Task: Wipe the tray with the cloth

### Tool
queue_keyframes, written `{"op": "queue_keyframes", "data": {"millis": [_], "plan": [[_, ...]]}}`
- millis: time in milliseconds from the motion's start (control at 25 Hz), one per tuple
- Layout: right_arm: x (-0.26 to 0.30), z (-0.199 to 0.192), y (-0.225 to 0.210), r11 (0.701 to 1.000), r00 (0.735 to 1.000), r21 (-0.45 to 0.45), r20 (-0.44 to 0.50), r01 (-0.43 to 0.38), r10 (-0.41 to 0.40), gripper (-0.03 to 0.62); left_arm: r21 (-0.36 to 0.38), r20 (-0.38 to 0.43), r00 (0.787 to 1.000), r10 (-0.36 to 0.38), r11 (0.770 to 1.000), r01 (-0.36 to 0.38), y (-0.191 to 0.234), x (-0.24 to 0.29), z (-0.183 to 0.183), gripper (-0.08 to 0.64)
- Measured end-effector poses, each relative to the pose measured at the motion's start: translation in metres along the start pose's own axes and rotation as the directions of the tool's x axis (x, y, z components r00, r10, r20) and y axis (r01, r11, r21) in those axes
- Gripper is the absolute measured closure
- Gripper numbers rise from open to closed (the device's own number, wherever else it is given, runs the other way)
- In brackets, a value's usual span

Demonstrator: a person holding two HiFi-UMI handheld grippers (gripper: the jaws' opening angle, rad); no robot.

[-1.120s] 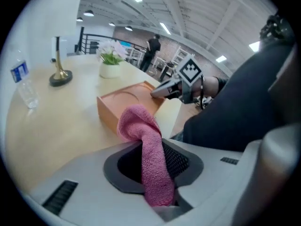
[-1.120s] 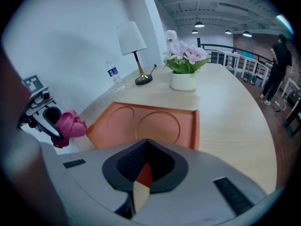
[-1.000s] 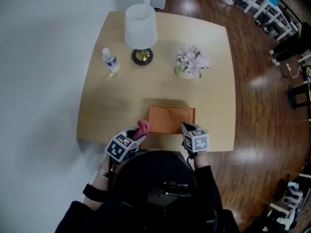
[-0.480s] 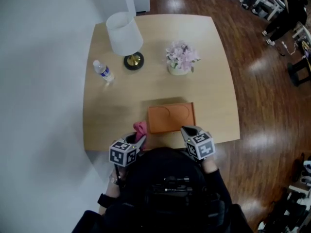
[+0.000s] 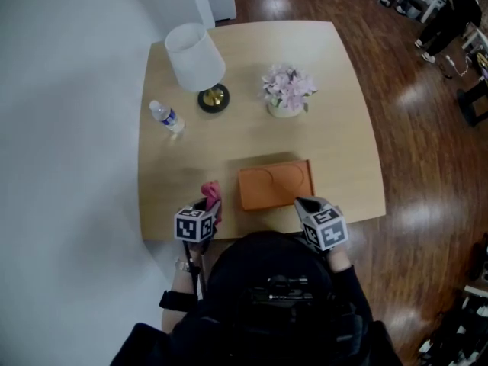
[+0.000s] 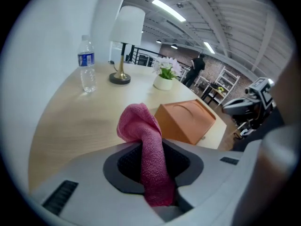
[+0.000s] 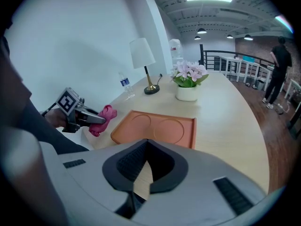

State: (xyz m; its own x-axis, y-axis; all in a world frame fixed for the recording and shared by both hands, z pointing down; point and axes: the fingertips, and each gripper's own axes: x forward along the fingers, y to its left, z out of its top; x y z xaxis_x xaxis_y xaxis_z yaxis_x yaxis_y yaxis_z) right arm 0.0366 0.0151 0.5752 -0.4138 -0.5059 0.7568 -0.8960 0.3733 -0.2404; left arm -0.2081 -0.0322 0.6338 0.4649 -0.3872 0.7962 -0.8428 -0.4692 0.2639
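Note:
An orange tray (image 5: 276, 184) with two round recesses lies flat near the table's front edge, also seen as the tray (image 7: 157, 128) and the tray (image 6: 186, 119). My left gripper (image 5: 216, 204) is shut on a pink cloth (image 5: 210, 193), held just left of the tray and apart from it. The cloth (image 6: 141, 126) bunches up out of the left gripper (image 6: 153, 147). From the right, the cloth (image 7: 104, 118) pokes out of that gripper's fingertips (image 7: 96, 119). My right gripper (image 5: 307, 202) hovers at the tray's front right corner, shut and holding nothing; its jaws (image 7: 146, 142) point over the tray.
On the light wooden table (image 5: 343, 128) stand a white-shaded lamp (image 5: 196, 56), a small water bottle (image 5: 168, 117) and a pot of pink flowers (image 5: 288, 90), all behind the tray. A white wall runs along the left. The wooden floor lies to the right.
My left gripper has carried the cloth a little left, from the tray's front left corner to a spot beside it. The right gripper has stayed at the tray's front right corner.

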Motion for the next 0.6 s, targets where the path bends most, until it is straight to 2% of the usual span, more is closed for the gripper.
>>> {"op": "queue_keyframes", "data": {"millis": [240,440,520,600], "plan": [[-0.007,0.000,-0.008,1.000,1.000,0.014,0.008,0.026,-0.026,0.586,-0.061,-0.064,0.993,0.099,0.993,-0.103,0.060,0.038,-0.011,0.448],[-0.009,-0.003,-0.014,0.999,0.999,0.019,0.007,0.043,-0.043,0.586,-0.102,-0.068,0.995,0.073,0.992,-0.079,0.072,0.054,-0.017,0.426],[-0.010,-0.002,-0.017,0.998,0.999,0.025,0.008,0.049,-0.050,0.586,-0.121,-0.051,0.997,0.060,0.990,-0.066,0.072,0.054,-0.017,0.391],[-0.010,-0.002,-0.019,0.998,0.998,0.029,0.010,0.054,-0.054,0.586,-0.154,-0.029,0.998,0.055,0.986,-0.058,0.073,0.052,-0.018,0.255]]}}
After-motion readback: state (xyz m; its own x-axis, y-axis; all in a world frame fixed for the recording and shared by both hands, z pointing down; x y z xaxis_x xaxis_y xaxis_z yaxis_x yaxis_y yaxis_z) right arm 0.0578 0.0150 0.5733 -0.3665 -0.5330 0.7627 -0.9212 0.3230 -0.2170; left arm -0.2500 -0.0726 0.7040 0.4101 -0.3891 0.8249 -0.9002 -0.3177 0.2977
